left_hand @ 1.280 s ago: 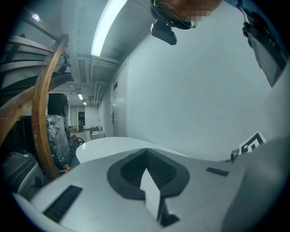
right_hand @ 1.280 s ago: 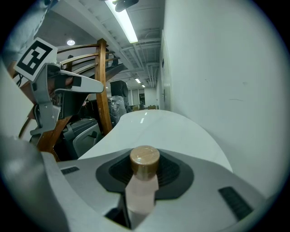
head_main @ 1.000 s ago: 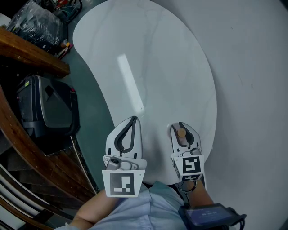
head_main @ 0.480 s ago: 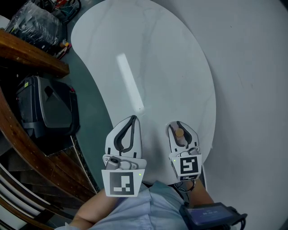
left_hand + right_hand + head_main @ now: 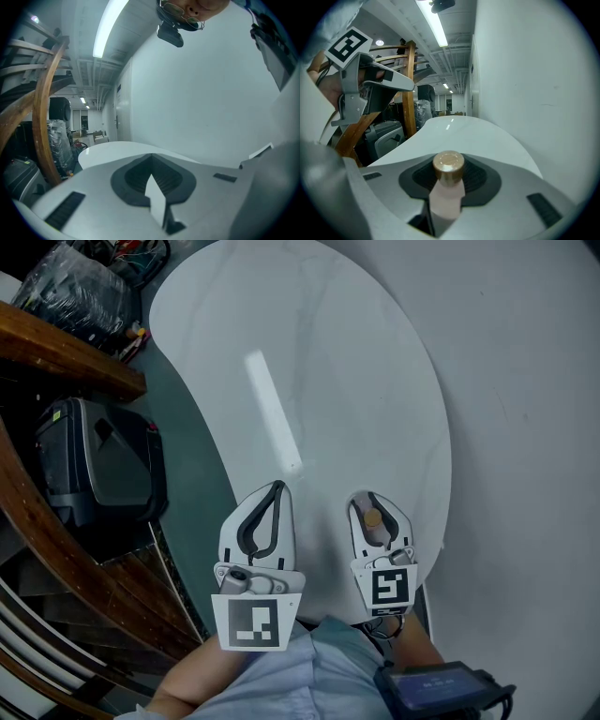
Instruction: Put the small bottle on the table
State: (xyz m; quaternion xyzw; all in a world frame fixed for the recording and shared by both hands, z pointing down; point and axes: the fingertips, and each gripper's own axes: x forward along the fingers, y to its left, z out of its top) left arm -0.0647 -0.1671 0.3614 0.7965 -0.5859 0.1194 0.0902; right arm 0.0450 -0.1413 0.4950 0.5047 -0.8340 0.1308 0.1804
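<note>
Showing the near end of the white table (image 5: 356, 381), where both hand-held tools sit just above the person's pale sleeve (image 5: 309, 676).

The right gripper (image 5: 367, 501) hangs over the table's near edge, toward its right side, and clasps the small bottle (image 5: 447, 190) between its dark ribbed pads. Its jaws have just been opening slightly, yet the bottle stands upright between them with the pads against its sides. The bottle has a pale pink body and a round, flat-topped golden cap (image 5: 448, 164), which rises clear of the jaws. Whether its base meets the tabletop cannot be told.

The left gripper (image 5: 277, 487) lies beside it, over the near edge toward the left side. Its jaws meet at the tips, with nothing between them.

Beyond the two grippers the tabletop runs bare to its rounded far end, crossed only by a bright strip of reflected light (image 5: 272, 413). Along the right edge a plain pale wall (image 5: 525, 427) stands close. Off the left edge stand a dark case (image 5: 98, 470) and a curved wooden rail (image 5: 66, 348).
</note>
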